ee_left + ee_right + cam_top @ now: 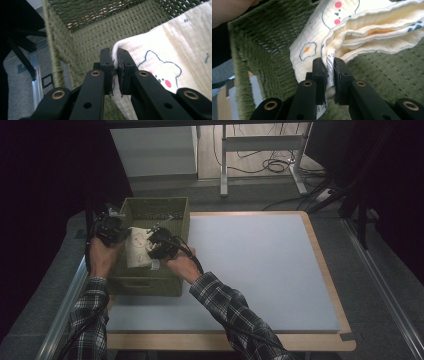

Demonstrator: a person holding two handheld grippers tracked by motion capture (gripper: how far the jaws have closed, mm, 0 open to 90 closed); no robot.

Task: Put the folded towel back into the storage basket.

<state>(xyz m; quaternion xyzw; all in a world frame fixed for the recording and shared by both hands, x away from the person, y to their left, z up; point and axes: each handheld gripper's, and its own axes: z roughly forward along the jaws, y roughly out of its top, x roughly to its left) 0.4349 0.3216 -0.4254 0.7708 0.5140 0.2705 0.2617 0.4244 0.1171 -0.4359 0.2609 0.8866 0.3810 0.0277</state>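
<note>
Green woven basket [150,282] at the left edge of the bench [260,265], which carries a pale grey mat. A cream cloth [137,247], printed with bear faces and fried eggs, is held over the basket's open interior between the two tools. Left tool [117,234]: jaws clenched on a rounded fold at the cloth's edge; in the left gripper view the fold [115,50] is pinched between the pads, with a bear face just beside them and the basket's woven wall [82,40] behind. Right tool [156,246]: jaws clenched on the opposite edge of the cloth; the right gripper view shows them gripping a white printed label [330,67] together with the layered cloth edge [352,32], the basket floor [387,72] below. The person's hands, in plaid sleeves [225,305], hold both tools above the basket.
</note>
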